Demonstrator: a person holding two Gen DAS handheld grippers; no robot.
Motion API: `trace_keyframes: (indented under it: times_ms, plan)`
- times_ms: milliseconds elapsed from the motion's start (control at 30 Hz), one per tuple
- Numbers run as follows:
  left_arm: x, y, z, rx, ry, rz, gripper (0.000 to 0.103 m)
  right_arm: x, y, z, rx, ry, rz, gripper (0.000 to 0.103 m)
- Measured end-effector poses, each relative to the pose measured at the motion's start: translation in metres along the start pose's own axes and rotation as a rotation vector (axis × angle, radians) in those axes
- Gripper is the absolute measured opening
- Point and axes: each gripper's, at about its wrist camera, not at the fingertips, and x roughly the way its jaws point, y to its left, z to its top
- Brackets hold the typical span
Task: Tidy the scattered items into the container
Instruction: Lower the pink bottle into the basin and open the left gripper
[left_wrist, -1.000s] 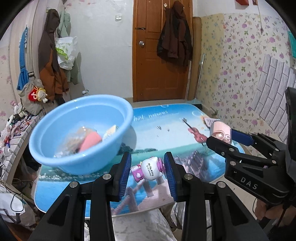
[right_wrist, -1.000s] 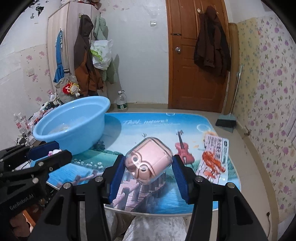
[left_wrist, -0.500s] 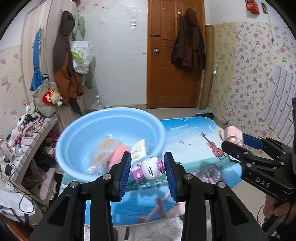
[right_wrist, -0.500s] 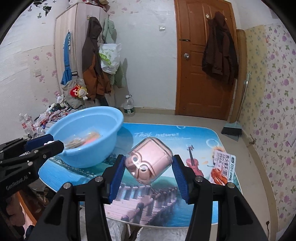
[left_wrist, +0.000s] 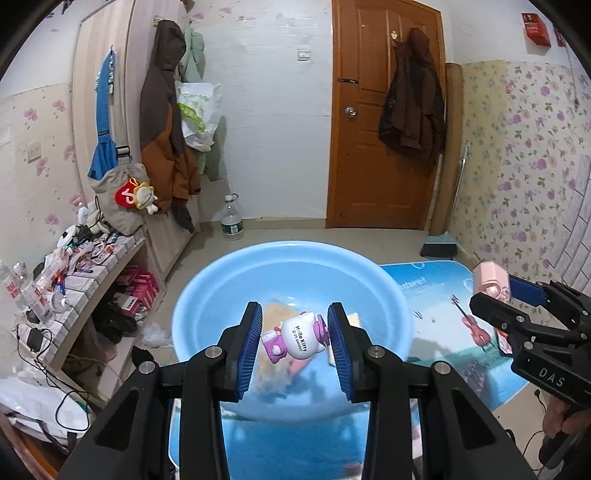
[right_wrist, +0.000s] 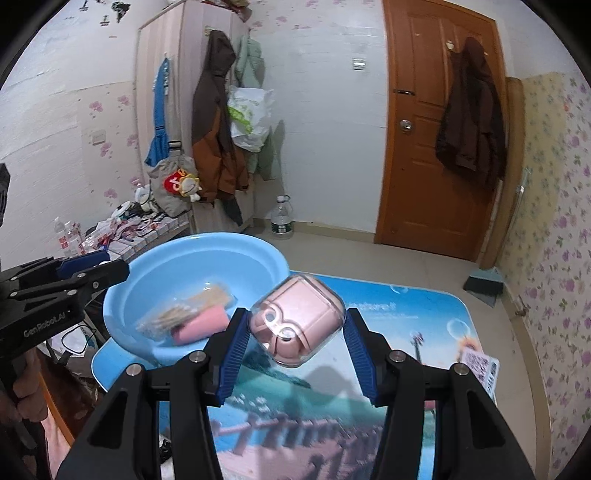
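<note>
Through the left wrist camera, our left claw (left_wrist: 294, 338) grips a Hello Kitty figure (left_wrist: 295, 338) directly over the blue basin (left_wrist: 384, 291). Through the right wrist camera, our right claw (right_wrist: 293, 334) clamps a pink case (right_wrist: 297, 319) above the worktop (right_wrist: 417, 317), the basin ahead to its left.

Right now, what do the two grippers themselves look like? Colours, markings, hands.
Both match: matte black angular linkage bodies with silver pivot bolts and ribbed blue finger pads. The left gripper reads "GenRobot.AI", the right gripper "DAS". Bare hands grip the handles; no cables on them.
</note>
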Motion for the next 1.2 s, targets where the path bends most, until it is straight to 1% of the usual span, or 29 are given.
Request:
trace_keyframes:
  times_ms: [133, 267, 500, 767, 933, 1200]
  plan:
    - [0.008, 0.011, 0.005, -0.011, 0.004, 0.004, 0.035, 0.017, 0.017, 0.013, -0.018, -0.005, 0.023, 0.054]
    - [0.018, 0.018, 0.010, -0.015, 0.008, 0.003, 0.035, 0.039, 0.033, 0.024, -0.025, 0.010, 0.050, 0.054]
    - [0.039, 0.024, 0.011, -0.026, 0.036, -0.005, 0.035, 0.068, 0.049, 0.035, -0.039, 0.032, 0.070, 0.054]
    - [0.070, 0.019, 0.006, -0.013, 0.087, -0.006, 0.035, 0.096, 0.058, 0.032, -0.058, 0.073, 0.082, 0.054]
    - [0.088, 0.016, -0.002, -0.004, 0.125, -0.006, 0.035, 0.105, 0.062, 0.027, -0.066, 0.083, 0.090, 0.054]
    - [0.104, 0.014, -0.009, -0.005, 0.165, -0.004, 0.035, 0.119, 0.062, 0.022, -0.065, 0.106, 0.095, 0.054]
